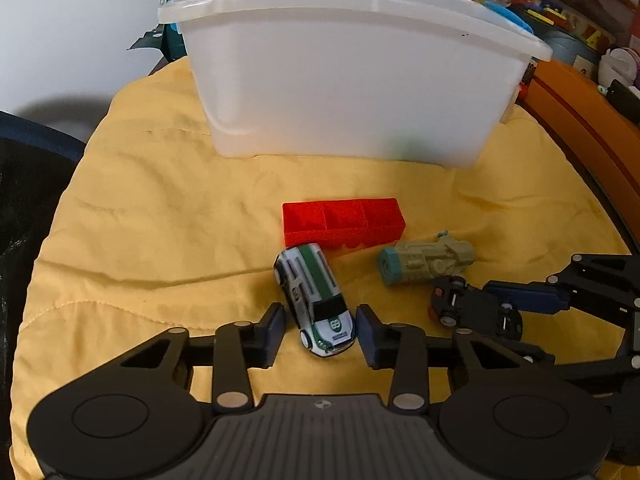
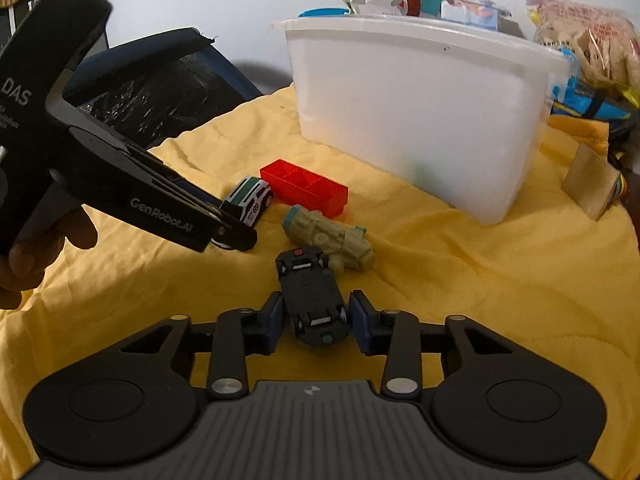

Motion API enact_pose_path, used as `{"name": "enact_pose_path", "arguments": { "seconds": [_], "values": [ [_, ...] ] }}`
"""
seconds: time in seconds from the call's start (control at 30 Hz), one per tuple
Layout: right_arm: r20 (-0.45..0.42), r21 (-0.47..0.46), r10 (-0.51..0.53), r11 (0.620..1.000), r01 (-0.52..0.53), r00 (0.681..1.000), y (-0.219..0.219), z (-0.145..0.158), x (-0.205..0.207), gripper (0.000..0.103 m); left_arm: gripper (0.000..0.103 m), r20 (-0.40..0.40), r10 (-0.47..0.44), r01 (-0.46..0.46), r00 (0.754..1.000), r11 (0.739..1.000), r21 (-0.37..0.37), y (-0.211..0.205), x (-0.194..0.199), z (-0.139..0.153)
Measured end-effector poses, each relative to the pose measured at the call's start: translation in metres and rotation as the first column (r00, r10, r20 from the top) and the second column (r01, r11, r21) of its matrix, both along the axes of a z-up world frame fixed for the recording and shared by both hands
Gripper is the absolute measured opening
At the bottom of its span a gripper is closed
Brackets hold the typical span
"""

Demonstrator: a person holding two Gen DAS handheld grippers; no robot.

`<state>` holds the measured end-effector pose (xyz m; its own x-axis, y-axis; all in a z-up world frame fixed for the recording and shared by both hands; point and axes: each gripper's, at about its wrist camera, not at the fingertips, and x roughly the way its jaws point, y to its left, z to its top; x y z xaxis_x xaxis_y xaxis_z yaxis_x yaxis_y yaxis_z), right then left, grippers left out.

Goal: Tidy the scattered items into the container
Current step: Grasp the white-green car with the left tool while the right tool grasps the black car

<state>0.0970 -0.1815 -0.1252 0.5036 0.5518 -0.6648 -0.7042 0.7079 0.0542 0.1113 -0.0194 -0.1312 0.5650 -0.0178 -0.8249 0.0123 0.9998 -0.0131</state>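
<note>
A white and green toy car (image 1: 318,300) lies on the yellow cloth (image 1: 140,240) between the fingers of my left gripper (image 1: 322,330), with small gaps at both sides. An upside-down black toy car (image 2: 314,298) lies between the fingers of my right gripper (image 2: 316,322), the pads close to its sides. It also shows in the left wrist view (image 1: 474,312). A red open block (image 1: 344,222) and a grey-green toy (image 1: 426,262) lie just beyond. The white translucent bin (image 1: 344,76) stands behind them. The white car (image 2: 252,200), red block (image 2: 306,188), grey-green toy (image 2: 332,238) and bin (image 2: 420,112) also show in the right wrist view.
A dark chair (image 2: 160,88) stands left of the cloth. Snack bags and clutter (image 2: 592,48) sit behind and right of the bin. A small wooden block (image 2: 592,180) stands on the cloth at the right. An orange box (image 1: 580,116) lies at the right edge.
</note>
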Motion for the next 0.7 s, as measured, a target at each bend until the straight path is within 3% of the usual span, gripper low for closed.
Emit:
{"name": "enact_pose_path", "arguments": {
  "seconds": [0.1, 0.17, 0.5, 0.7],
  "values": [
    [-0.009, 0.008, -0.002, 1.000, 0.002, 1.000, 0.004, 0.000, 0.004, 0.040, 0.043, 0.015, -0.003, 0.002, 1.000, 1.000, 0.022, -0.005, 0.002, -0.001],
    [-0.017, 0.019, -0.009, 1.000, 0.010, 1.000, 0.002, 0.002, 0.004, 0.033, 0.037, 0.023, 0.000, -0.001, 1.000, 1.000, 0.022, -0.005, 0.003, -0.001],
    [0.008, 0.053, -0.078, 0.996, 0.078, 0.997, -0.024, 0.019, -0.010, 0.033, 0.033, 0.068, -0.023, 0.023, 0.997, 1.000, -0.001, -0.005, -0.006, 0.014],
    [0.027, 0.089, -0.115, 0.990, 0.112, 0.993, -0.035, 0.033, -0.014, 0.033, 0.034, 0.114, -0.025, 0.027, 0.993, 1.000, -0.014, -0.001, -0.016, 0.038]
  ]
}}
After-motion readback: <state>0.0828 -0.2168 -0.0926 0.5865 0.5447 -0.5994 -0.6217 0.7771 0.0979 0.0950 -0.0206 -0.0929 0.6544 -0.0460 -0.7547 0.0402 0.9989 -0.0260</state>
